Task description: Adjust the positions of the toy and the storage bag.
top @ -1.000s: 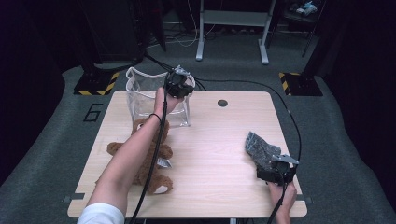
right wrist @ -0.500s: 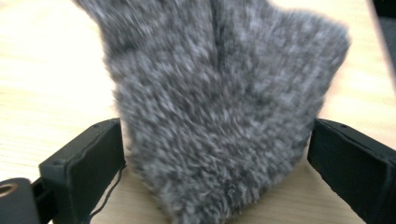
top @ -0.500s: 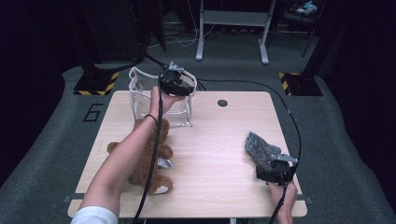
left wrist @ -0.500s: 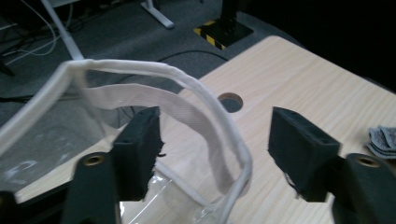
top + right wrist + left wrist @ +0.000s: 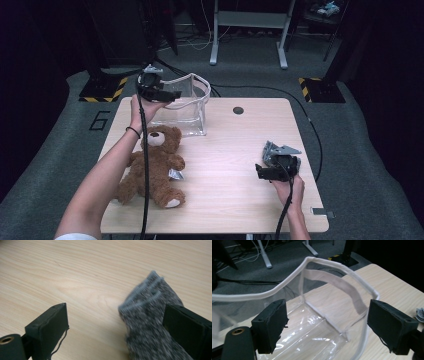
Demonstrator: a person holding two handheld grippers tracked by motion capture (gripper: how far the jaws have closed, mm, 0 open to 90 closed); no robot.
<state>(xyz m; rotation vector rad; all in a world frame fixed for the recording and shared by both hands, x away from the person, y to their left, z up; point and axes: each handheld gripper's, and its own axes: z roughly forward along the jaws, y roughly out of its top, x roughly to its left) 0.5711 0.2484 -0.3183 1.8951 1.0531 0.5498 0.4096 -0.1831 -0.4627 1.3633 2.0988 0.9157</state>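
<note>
Tabletop (image 5: 225,165): light wood grain, standing on grey carpet, with a small dark round fitting (image 5: 238,110) near its far edge.

Clear plastic bag (image 5: 185,107): transparent, trimmed in white, with a white strap handle; upright and open-mouthed at the far left of the tabletop. In the left gripper view its white rim (image 5: 287,283) curves across between the two black fingers, and its glossy floor lies below them.

Teddy bear (image 5: 152,167): brown, lying on its back on the left side of the tabletop, just in front of the bag, with the head toward the bag.

Grey sock (image 5: 152,322): speckled knit with ribbed cuff, lying flat at the right of the tabletop; blurred in the right gripper view.

Left gripper (image 5: 170,95): held in the left hand (image 5: 142,107) at the bag's near-left rim. Fingers spread wide, gripping nothing.

Right gripper (image 5: 259,171): held in the right hand (image 5: 287,185) low over the right of the tabletop. Fingers wide apart, holding nothing; the sock lies against the right-side finger (image 5: 187,327), whether touching cannot be told.
</note>
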